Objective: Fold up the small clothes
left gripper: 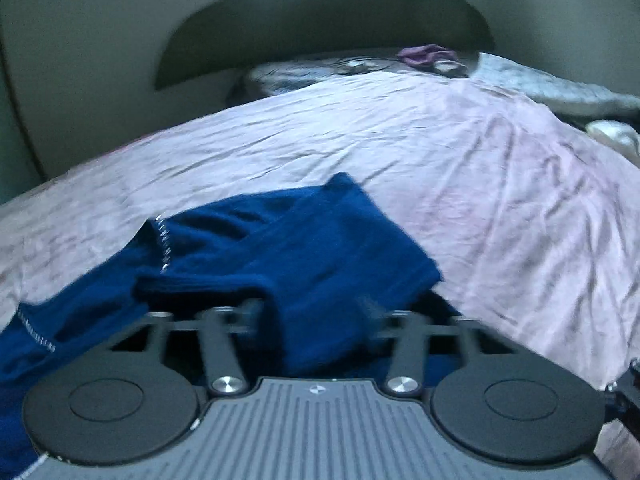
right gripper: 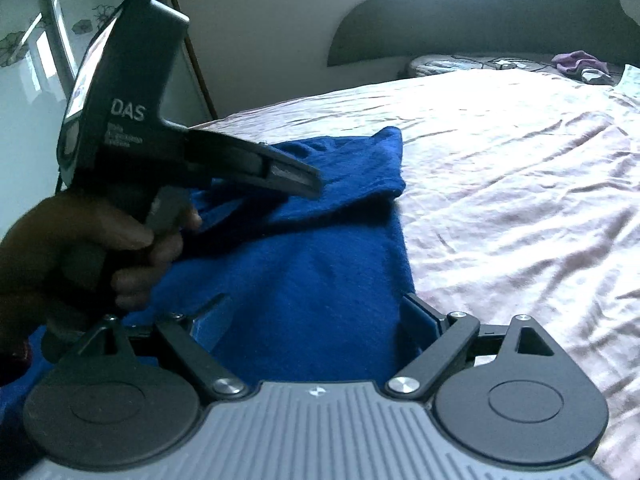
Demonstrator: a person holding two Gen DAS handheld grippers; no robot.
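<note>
blue garment [right gripper: 320,256]: 1 | tongs: 2, left tongs [right gripper: 296,176], right tongs [right gripper: 316,324] | hand [right gripper: 80,248]: 1 | bed [right gripper: 520,184]: 1 | purple cloth [right gripper: 576,62]: 1 | pillow [left gripper: 560,84]: 1

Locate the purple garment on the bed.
The purple garment lies crumpled at the bed's far end, top right in both views, near the headboard, well beyond the blue cloth.

Your bed [right gripper: 520,168], with its wrinkled pale pink sheet [left gripper: 360,132].
You have the blue garment [right gripper: 304,264] lying on the sheet near you; at the far end, a purple cloth [right gripper: 576,62] lies on the patterned bedding [left gripper: 320,70].
</note>
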